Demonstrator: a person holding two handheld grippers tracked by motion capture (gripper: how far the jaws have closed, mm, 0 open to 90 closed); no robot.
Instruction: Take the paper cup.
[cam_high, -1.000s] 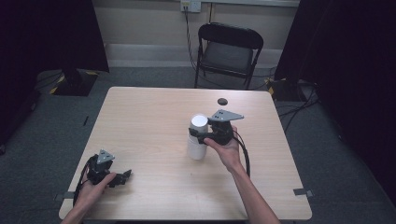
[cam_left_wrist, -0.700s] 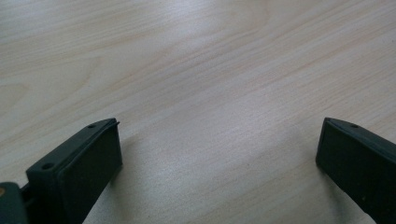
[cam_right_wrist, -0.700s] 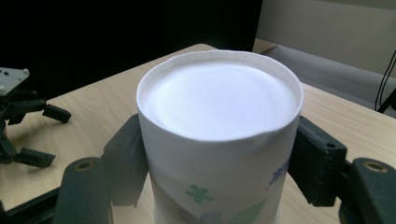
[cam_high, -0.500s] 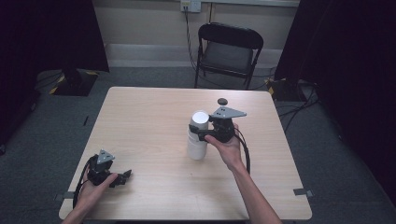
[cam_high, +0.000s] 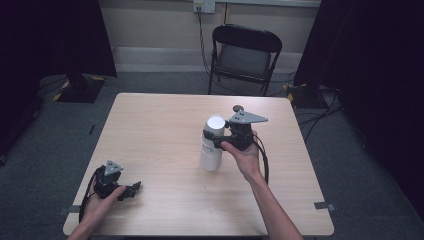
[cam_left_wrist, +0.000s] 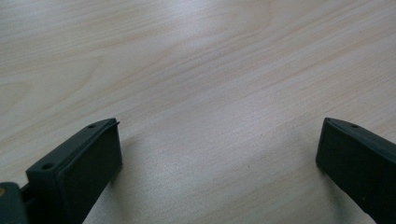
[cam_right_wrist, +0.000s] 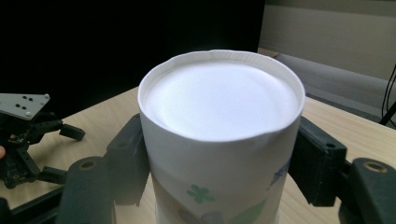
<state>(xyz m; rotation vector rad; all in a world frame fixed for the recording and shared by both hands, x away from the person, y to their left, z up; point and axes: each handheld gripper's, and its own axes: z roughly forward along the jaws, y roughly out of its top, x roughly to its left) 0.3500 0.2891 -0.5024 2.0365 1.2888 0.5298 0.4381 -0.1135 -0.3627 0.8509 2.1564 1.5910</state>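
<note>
The right tool (cam_high: 216, 141) is gripping a stack of white paper cups (cam_high: 212, 144), inverted so that the closed base is facing up. The stack is standing upright near the middle of the bench (cam_high: 150, 120). In the right gripper view the two black jaws are pressing on opposite sides of the top cup (cam_right_wrist: 219, 135) just below its rim, and the wall is showing a slight crease at the right side, so the grip is firm. The printed cup (cam_right_wrist: 205, 205) beneath it is showing below the jaws.

The left tool (cam_high: 131, 189) is resting at the near left corner of the bench, well apart from the stack. In the left gripper view its jaws are standing wide with nothing but bare wood between them.

Step in hand, as judged: the top cup is being held for separation from the stack. Whether the lower cups are clearing the bench cannot be told.

Next move, as judged: a straight vertical lift of the top cup. The nested cups may be clinging together, so the left tool may be needed to steady the lower cups. Excess squeeze risks crushing the thin wall.
</note>
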